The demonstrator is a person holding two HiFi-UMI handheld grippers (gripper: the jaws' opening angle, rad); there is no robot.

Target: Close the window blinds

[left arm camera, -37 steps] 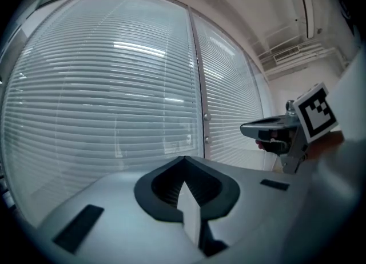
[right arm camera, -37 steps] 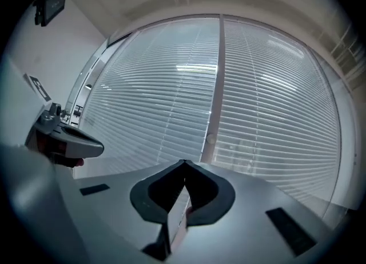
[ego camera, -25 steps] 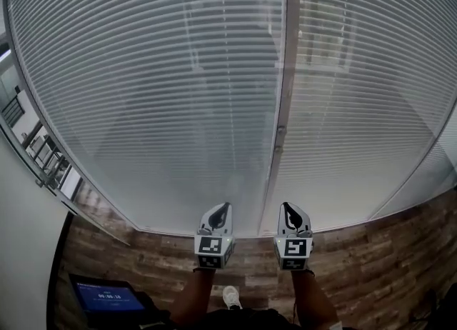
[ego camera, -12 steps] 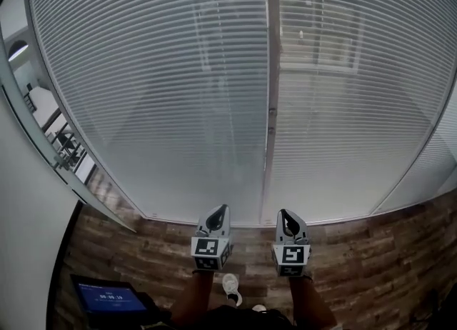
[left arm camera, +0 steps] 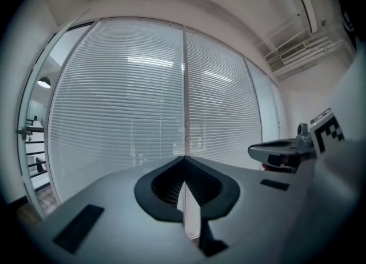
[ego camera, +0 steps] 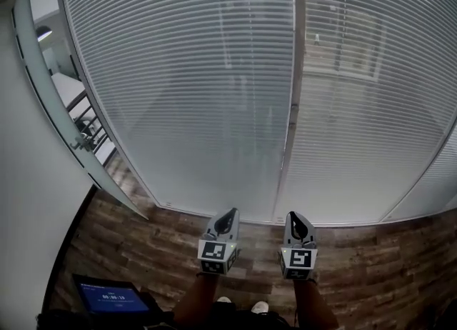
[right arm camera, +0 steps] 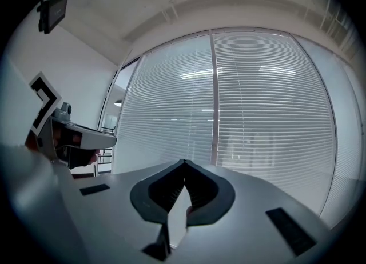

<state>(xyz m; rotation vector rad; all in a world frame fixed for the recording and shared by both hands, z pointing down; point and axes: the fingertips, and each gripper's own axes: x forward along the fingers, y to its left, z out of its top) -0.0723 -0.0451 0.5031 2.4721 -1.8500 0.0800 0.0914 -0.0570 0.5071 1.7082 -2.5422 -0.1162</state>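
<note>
White slatted blinds (ego camera: 193,86) cover the tall glass panes in front of me, and dim shapes show through the slats. A vertical frame post (ego camera: 291,107) splits them into two panels. My left gripper (ego camera: 227,214) and right gripper (ego camera: 294,216) are side by side low in the head view. They point level at the bottom of the window and stand apart from it. Both are shut, with nothing between their fingers. In the left gripper view the jaws meet at the left gripper (left arm camera: 184,158), with the blinds (left arm camera: 114,103) beyond. The right gripper view shows the same: right gripper (right arm camera: 184,161), blinds (right arm camera: 269,103).
Wood-pattern floor (ego camera: 128,243) runs between me and the window. A white wall (ego camera: 28,200) stands close on the left, beside a glass pane (ego camera: 78,121) with railings behind it. A tablet with a blue screen (ego camera: 113,297) sits at the lower left, and the person's forearms show at the bottom.
The whole view has shifted: the left wall and glass pane show more, and the frame post sits further right. Both grippers have stayed shut side by side, slightly lower in the picture.
</note>
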